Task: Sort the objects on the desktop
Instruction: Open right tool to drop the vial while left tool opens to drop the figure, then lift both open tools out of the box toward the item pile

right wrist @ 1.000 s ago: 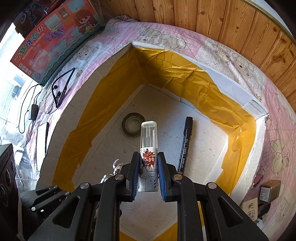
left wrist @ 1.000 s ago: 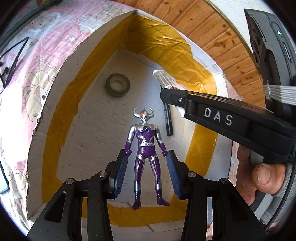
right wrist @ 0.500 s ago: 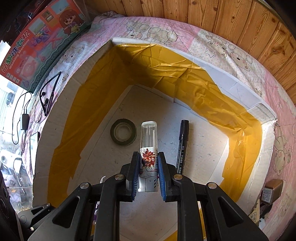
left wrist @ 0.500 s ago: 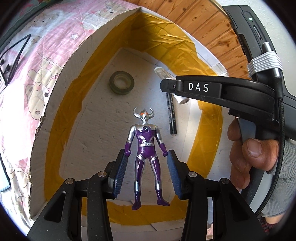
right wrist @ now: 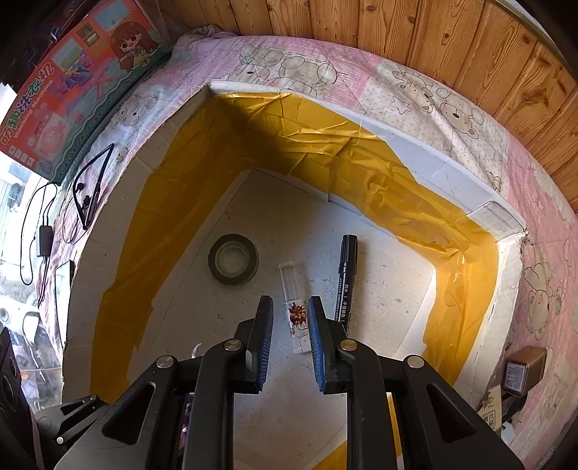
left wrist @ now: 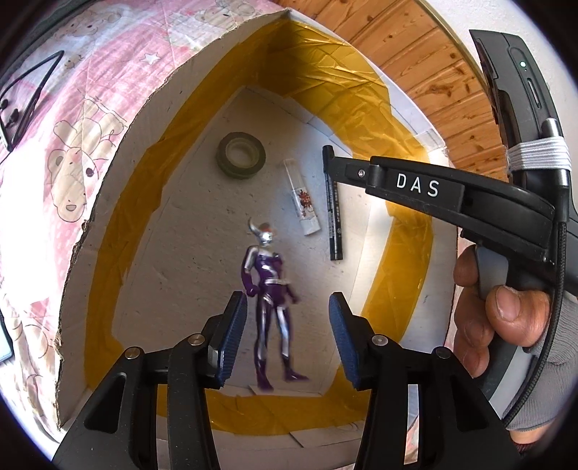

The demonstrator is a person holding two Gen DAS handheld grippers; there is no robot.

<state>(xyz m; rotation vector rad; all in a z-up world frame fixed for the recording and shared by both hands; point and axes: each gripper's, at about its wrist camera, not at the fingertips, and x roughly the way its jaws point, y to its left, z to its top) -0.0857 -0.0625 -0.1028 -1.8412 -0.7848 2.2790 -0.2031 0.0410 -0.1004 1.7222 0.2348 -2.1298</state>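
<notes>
You are looking down into a white box (right wrist: 448, 173) with shiny yellow tape (right wrist: 325, 144) stuck all along its inner walls. Its floor is white and a bit speckled. The box sits on a pink cloth (right wrist: 451, 108) with little bears on it, and behind that is a wall of brown wood planks (right wrist: 397, 32).

On the box floor you can see a dark roll of tape (right wrist: 234, 259), a clear little tube (right wrist: 294, 300) with a red picture on it, and a black marker (right wrist: 345, 274). The tube lies between the roll and the marker, just beside the marker.

Your right gripper (right wrist: 289, 347) hangs over the tube with its blue pads a small way apart (the tube lies free on the floor below, not pinched).

Your left gripper (left wrist: 287, 340) is opening its jaws. The purple and silver toy figure (left wrist: 269, 285) shows between the pads, blurred, and neither pad presses on it. Your right hand (left wrist: 498, 318) shows at the edge of that view.

Off to the left of the box lie black cables (right wrist: 86, 191) and a bright toy box (right wrist: 72, 83) with a cartoon girl on it.
</notes>
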